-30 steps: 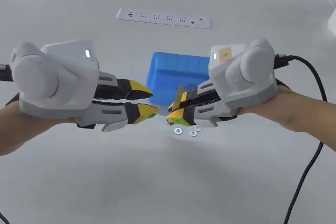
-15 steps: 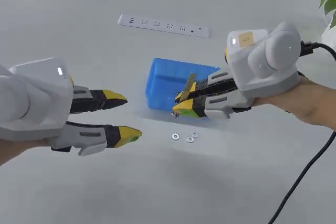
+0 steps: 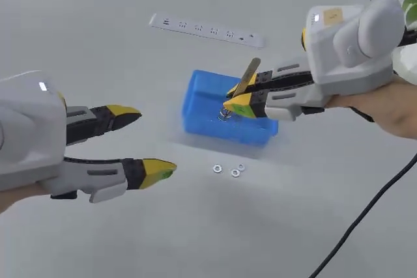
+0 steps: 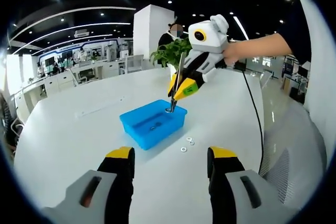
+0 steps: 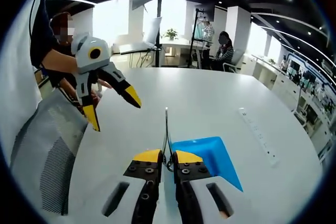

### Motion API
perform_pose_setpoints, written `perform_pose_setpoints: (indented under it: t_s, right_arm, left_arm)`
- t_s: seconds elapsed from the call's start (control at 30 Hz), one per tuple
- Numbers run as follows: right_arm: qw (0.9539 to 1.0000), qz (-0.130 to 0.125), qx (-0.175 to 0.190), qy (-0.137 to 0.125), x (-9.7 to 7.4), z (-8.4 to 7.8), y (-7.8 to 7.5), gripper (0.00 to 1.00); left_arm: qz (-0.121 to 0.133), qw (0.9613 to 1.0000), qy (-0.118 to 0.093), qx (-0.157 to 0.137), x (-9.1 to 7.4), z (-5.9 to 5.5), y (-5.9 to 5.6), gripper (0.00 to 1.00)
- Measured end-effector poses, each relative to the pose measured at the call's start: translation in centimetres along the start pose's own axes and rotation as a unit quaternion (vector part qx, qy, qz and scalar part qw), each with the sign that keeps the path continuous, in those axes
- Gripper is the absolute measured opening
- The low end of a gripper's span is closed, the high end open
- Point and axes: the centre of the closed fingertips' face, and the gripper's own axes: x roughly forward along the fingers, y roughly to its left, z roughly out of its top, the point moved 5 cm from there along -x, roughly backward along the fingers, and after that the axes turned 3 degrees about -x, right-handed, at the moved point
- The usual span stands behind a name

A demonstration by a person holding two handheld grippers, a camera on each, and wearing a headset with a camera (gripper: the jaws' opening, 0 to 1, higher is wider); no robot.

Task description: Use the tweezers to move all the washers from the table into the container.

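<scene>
Lower left, the left tongs gape wide, empty. Mid-frame, three washers lie on the surface just below the blue container. Right of them, the right tongs clamp the tweezers above it; a washer dropped from this height may bounce out.

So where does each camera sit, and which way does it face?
Head view: on the headset, facing down at the table; left gripper, right gripper and a hand show.
Left gripper view: on that gripper, looking along its open jaws toward the blue container.
Right gripper view: on that gripper, looking along jaws shut on the tweezers.
Shared: both gripper views show the container and the other gripper.
</scene>
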Motion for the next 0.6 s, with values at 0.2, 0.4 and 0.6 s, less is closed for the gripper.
perform_pose_setpoints:
  t_s: [0.2,0.4,0.6]
  right_arm:
    - [0.9997,-0.022,0.007,0.003,0.7,-0.3,-2.2,0.09]
    - [0.9992,-0.030,0.005,0.027,2.6,-1.7,-4.0,0.09]
    - [0.9983,-0.037,0.017,0.042,4.5,-3.4,-5.7,0.10]
  left_arm:
    - [-0.007,0.9998,0.016,-0.012,-0.3,-1.1,-0.3,0.69]
    - [-0.001,0.9994,0.024,-0.025,-0.5,-1.7,-0.2,0.77]
    - [0.001,0.9986,0.032,-0.042,-0.9,-2.4,-0.4,0.76]
